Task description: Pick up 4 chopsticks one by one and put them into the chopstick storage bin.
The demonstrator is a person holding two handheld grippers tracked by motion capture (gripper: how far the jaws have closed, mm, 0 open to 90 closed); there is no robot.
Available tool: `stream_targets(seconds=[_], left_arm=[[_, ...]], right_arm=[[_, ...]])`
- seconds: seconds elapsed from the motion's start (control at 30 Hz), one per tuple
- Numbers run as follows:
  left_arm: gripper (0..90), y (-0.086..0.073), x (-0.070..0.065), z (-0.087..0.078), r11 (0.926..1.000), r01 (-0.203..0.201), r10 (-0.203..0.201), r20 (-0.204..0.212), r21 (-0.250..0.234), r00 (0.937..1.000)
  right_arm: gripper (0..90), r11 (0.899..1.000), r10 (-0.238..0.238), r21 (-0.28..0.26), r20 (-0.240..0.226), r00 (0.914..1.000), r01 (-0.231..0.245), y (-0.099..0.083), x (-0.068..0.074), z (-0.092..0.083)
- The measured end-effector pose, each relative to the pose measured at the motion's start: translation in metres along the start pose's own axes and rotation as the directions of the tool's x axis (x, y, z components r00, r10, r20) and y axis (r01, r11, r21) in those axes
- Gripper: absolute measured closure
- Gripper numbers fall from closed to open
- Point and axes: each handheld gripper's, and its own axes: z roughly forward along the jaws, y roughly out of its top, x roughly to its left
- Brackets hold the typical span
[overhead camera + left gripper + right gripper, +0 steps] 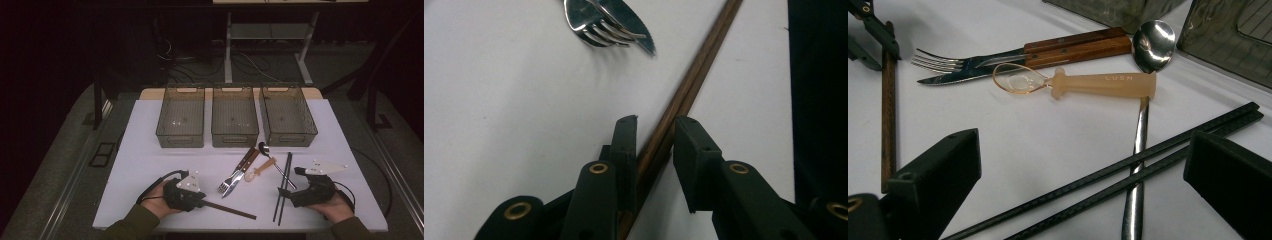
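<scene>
A pair of brown wooden chopsticks lies at the table's front. My left gripper straddles one end of it. The left jaw sits against the wood, while a thin strip of table shows beside the right jaw, so the gripper is open. A pair of black chopsticks lies at the front right. My right gripper stands wide open over its near end, pads apart from it.
A fork and a wood-handled knife lie mid-table. Beside them are a steel spoon and an amber-handled tool. Three smoky bins line the back edge.
</scene>
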Motion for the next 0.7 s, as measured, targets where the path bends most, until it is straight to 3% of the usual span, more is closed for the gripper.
stream_targets(seconds=[0.2,0.3,0.5,0.7], left_arm=[[70.4,-0.001,-0.002,0.0,1.0,-0.005,0.005,-0.001,0.0,1.0],[57.4,0.002,-0.001,0.0,1.0,0.001,-0.001,-0.002,-0.004,1.0],[54.8,0.021,-0.009,0.002,0.9972,-0.031,0.031,0.009,-0.069,0.9995],[62.9,0.054,-0.017,0.016,0.9901,-0.066,0.078,0.098,-0.124,0.9921]], right_arm=[[1.6,1.0,-0.001,0.0,0.0,1.0,0.001,0.0,0.0,0.0],[1.6,1.0,0.001,0.0,0.001,1.0,-0.001,0.0,0.0,0.0],[1.6,1.0,-0.004,0.0,0.0,1.0,0.004,0.0,0.0,0.0],[1.6,1.0,-0.003,0.003,-0.001,1.0,0.003,0.0,0.001,0.001]])
